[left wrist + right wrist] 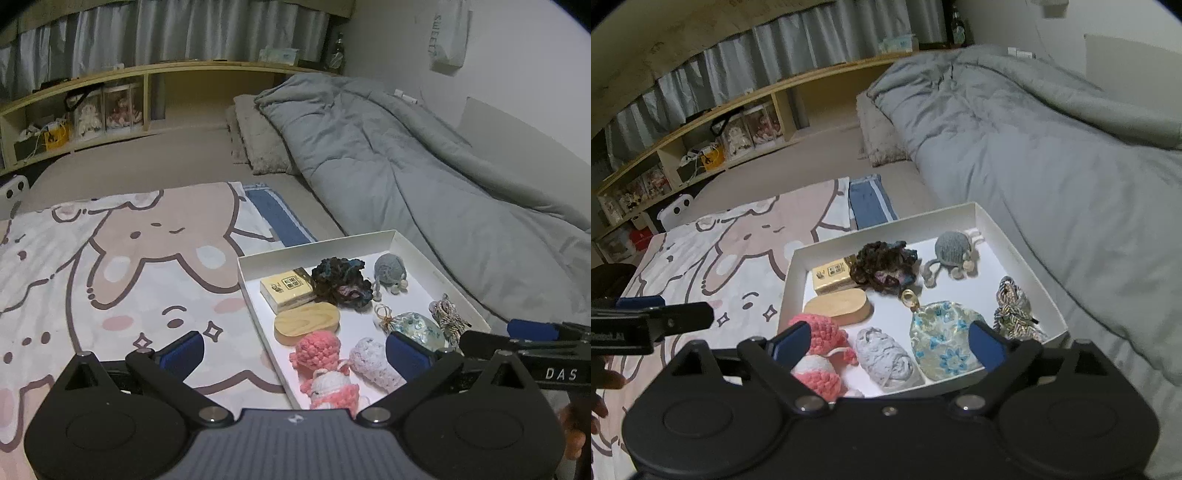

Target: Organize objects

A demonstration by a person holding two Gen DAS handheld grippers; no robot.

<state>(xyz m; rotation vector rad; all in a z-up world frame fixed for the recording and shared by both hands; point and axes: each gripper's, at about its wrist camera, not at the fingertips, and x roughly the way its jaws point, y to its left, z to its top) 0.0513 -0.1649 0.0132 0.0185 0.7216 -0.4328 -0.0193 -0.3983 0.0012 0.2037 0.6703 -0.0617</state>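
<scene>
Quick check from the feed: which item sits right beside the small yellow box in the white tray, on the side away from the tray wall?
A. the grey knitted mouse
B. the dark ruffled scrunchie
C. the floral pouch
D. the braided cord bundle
B: in the white tray, the dark ruffled scrunchie lies against the small yellow box, while the mouse, cord and pouch lie farther off.
</scene>
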